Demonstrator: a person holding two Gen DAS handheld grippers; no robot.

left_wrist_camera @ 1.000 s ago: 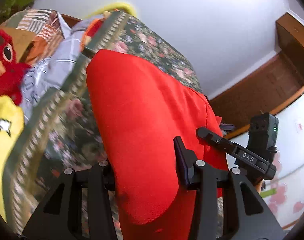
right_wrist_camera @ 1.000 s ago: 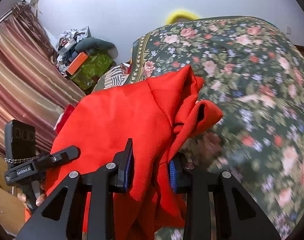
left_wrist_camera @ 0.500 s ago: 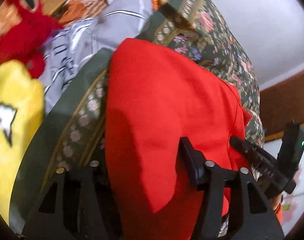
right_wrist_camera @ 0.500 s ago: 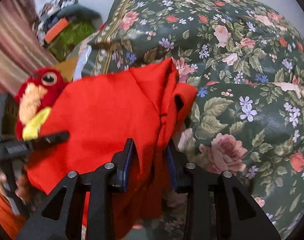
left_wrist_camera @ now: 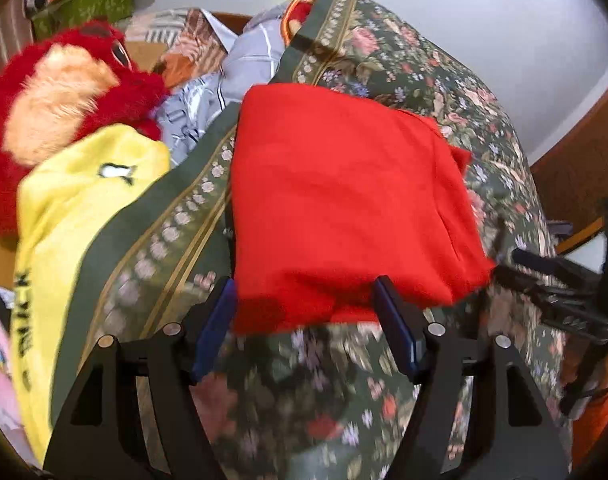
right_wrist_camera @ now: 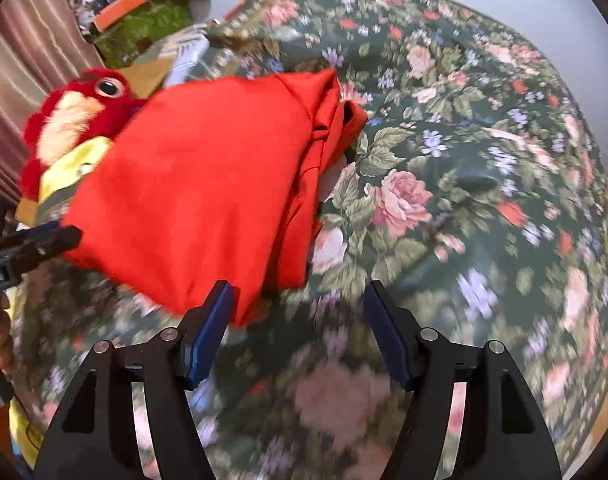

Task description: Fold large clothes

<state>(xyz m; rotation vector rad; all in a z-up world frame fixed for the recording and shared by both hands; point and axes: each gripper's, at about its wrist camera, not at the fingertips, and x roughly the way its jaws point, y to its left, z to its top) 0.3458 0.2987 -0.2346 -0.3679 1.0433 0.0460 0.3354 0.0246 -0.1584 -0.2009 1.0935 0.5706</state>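
Jaws of the left gripper (left_wrist_camera: pixel 306 316) and right gripper (right_wrist_camera: pixel 298 318) have just been opening and now stand wide, pads off the folded red cloth garment (left_wrist_camera: pixel 344 200), earlier pinched and lifted, now lying on the green floral bedspread (right_wrist_camera: pixel 464 168).

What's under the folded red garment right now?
The red garment lies on the floral bedspread, which shows all around it; its far-left corner sits by the spread's patterned border. Whatever lies beneath the cloth itself is covered and cannot be seen.
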